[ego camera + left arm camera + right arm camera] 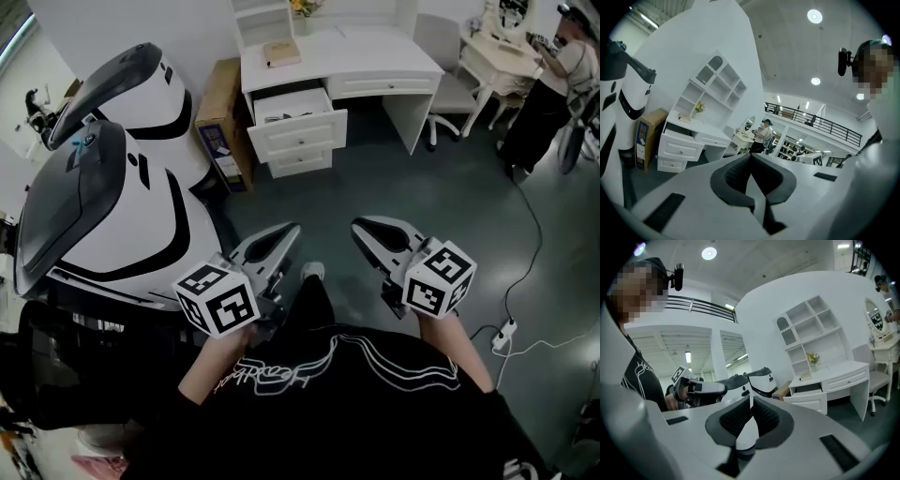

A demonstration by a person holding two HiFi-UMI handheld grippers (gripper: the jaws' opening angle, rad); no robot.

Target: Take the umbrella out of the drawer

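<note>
A white desk (337,52) stands across the room, and its top drawer (298,117) is pulled open. Something dark lies inside, too small to tell as an umbrella. My left gripper (292,228) and right gripper (359,227) are held side by side low in front of me, well short of the desk and pointing toward it. Both are shut with nothing between the jaws. The left gripper view shows its pads (740,173) meeting, with the open drawer (677,132) far off. In the right gripper view the pads (764,416) also meet, and the desk (829,373) lies beyond.
A large white and black machine (112,187) fills the left side. A cardboard box (220,122) leans beside the desk. A white chair (450,84), a vanity table (502,52) and a person (553,84) are at the right. A cable and power strip (506,333) lie on the floor.
</note>
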